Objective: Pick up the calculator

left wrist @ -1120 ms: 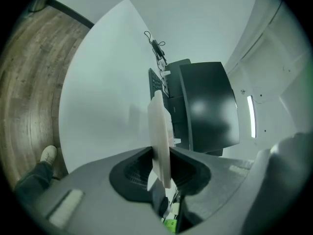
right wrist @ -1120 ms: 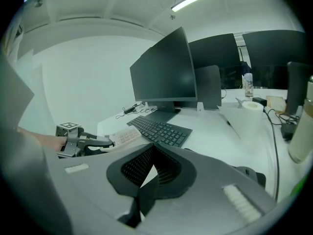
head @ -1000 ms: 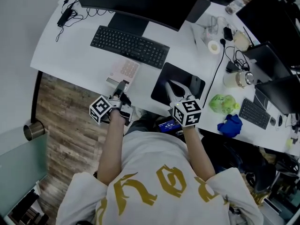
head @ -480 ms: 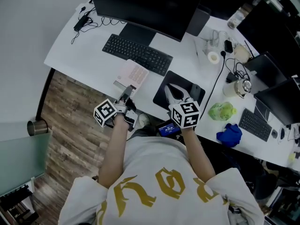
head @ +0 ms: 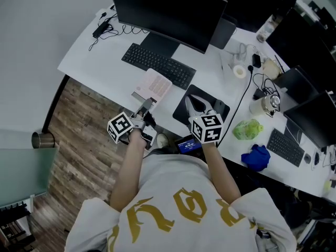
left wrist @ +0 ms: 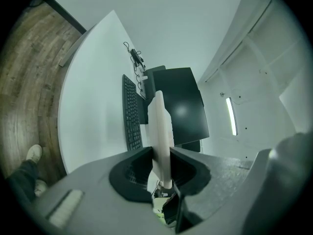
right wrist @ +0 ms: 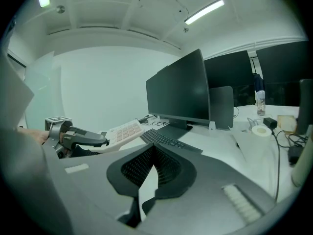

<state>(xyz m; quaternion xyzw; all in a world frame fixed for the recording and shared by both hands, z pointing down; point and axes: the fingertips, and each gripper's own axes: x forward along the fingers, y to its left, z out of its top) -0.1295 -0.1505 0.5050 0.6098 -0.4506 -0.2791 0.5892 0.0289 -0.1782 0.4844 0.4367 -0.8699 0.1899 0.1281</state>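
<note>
The calculator (head: 153, 86) is white with pinkish keys and is held out over the front edge of the white desk (head: 94, 56). My left gripper (head: 143, 108) is shut on its near end. In the left gripper view the calculator (left wrist: 160, 126) stands edge-on between the left gripper's (left wrist: 162, 160) jaws. The right gripper view shows the calculator (right wrist: 122, 130) tilted in the air, off the desk, with the left gripper (right wrist: 83, 139) on it. My right gripper (head: 195, 104) hovers over the black mouse pad (head: 219, 100); its jaws (right wrist: 155, 168) are shut on nothing.
A black keyboard (head: 157, 65) lies just beyond the calculator, under a large monitor (head: 168, 9). To the right are a tape roll (head: 239, 71), cables, a green object (head: 247, 129) and a blue cloth (head: 255, 156). A metal bin (head: 39, 139) stands on the wooden floor at the left.
The head view has shifted, so the desk sits further right and lower. The left gripper keeps its hold on the calculator's near end. The right gripper stays over the mouse pad.
</note>
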